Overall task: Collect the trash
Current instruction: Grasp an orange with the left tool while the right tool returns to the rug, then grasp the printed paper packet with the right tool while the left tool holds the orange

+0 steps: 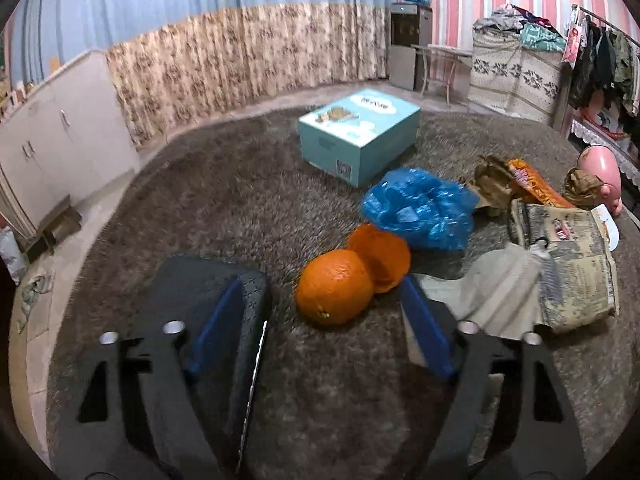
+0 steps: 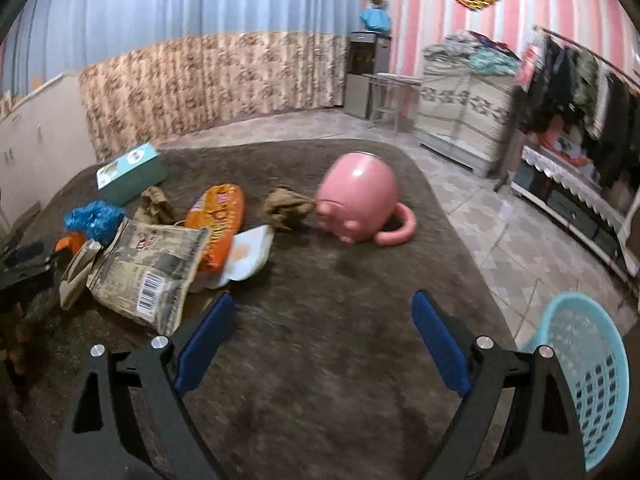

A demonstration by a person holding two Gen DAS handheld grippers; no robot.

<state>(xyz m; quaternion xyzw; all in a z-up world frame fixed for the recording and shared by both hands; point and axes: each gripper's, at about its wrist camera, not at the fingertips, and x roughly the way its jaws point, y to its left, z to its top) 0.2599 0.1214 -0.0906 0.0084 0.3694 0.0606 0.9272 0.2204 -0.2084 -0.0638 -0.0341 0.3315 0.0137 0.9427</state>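
Observation:
Trash lies across a grey shaggy carpet (image 1: pixel 240 208). In the left wrist view my left gripper (image 1: pixel 321 283) is open around an orange (image 1: pixel 334 292); neither blue pad touches it. A hollow orange peel half (image 1: pixel 382 258) lies just behind the orange. A dark flat thing (image 1: pixel 240 320) stands against the inner side of the left finger; what it is I cannot tell. Beyond lie a blue plastic bag (image 1: pixel 420 208), a printed snack bag (image 1: pixel 572 264) and an orange wrapper (image 1: pixel 536 188). My right gripper (image 2: pixel 324 332) is open over bare carpet, with nothing between its pads.
A teal plastic basket (image 2: pixel 588 380) stands on the tiles at the right. On the carpet are a pink pig-shaped pot (image 2: pixel 356 200), crumpled brown paper (image 2: pixel 286 208), a white wrapper (image 2: pixel 248 256) and a teal box (image 1: pixel 360 132). Cabinets and a clothes rack line the walls.

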